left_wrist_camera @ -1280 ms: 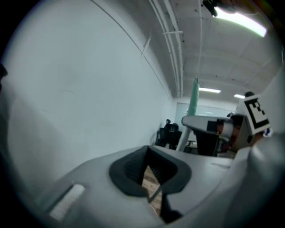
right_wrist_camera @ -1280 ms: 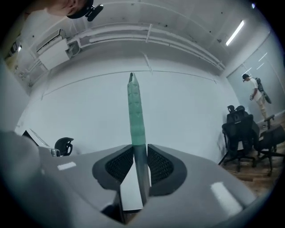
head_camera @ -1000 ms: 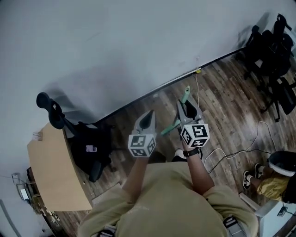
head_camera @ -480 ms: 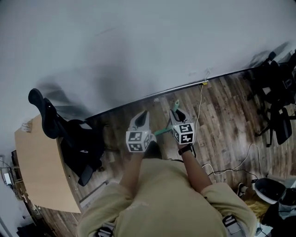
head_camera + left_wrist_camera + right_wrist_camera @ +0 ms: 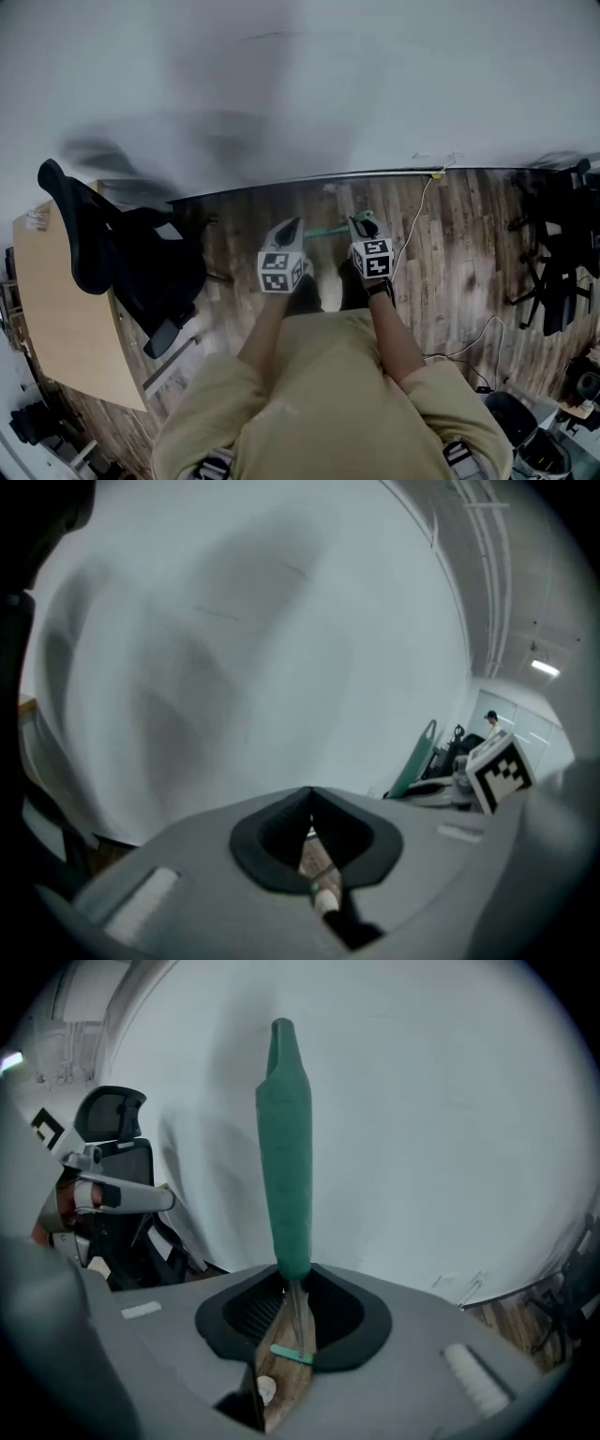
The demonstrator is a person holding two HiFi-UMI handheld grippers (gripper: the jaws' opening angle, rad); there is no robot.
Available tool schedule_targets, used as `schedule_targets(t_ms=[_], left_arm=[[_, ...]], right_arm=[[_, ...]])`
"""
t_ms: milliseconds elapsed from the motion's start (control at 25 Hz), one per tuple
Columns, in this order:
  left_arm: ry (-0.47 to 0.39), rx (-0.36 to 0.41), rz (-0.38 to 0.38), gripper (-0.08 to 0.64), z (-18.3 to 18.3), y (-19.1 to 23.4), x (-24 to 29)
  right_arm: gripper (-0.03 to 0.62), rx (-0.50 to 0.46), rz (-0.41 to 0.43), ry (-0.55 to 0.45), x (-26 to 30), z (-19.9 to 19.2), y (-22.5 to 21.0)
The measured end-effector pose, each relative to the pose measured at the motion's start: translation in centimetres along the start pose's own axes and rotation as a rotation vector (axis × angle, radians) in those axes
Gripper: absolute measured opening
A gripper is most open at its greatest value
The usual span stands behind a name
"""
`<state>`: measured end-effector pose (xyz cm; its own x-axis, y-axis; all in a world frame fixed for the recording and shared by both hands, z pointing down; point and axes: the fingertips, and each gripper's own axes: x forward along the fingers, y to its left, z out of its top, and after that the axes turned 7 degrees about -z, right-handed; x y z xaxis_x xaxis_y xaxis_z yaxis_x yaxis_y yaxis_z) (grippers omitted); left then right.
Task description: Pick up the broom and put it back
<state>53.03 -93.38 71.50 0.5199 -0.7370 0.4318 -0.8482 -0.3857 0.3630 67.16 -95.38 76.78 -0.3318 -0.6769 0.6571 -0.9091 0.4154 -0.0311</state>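
gripping green broom handle in right gripper, left gripper closed

both arms reach forward from the torso, roughly parallel, forearms bare below short sleeves. the left forearm ends in the left claw, which points ahead and downward. its jaws meet at the tips, with nothing between them. the right forearm, with a dark band at the wrist, carries the right claw, near the left and about level with it. its jaws are clamped on the green broom handle, which projects straight out beyond the tips.
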Motion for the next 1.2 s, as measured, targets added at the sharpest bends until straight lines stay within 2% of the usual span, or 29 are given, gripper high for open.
schedule_targets(t_ms=[120, 280, 600, 760, 920, 1200], left_arm=[[0.014, -0.034, 0.039, 0.003, -0.8, 2.7, 2.3], [0.010, -0.098, 0.132, 0.003, -1.0, 5.3, 4.8], [0.074, -0.144, 0.166, 0.003, -5.0, 8.2, 10.4], [0.099, -0.163, 0.180, 0.003, -6.4, 9.5, 12.1], [0.073, -0.203, 0.215, 0.003, -6.2, 10.9, 12.4], [0.084, -0.183, 0.224, 0.003, -6.9, 13.8, 12.6]], right_arm=[[0.087, 0.001, 0.039, 0.042, 4.8, -0.3, -0.5], [0.087, -0.073, 0.129, 0.113, 10.4, -1.6, 0.1], [0.089, -0.073, 0.185, 0.232, 19.7, -5.9, 0.4], [0.089, -0.048, 0.189, 0.198, 24.7, -5.8, -0.3], [0.091, -0.062, 0.219, 0.161, 29.4, -4.8, -0.3], [0.092, -0.074, 0.252, 0.114, 36.2, -0.7, 1.8]])
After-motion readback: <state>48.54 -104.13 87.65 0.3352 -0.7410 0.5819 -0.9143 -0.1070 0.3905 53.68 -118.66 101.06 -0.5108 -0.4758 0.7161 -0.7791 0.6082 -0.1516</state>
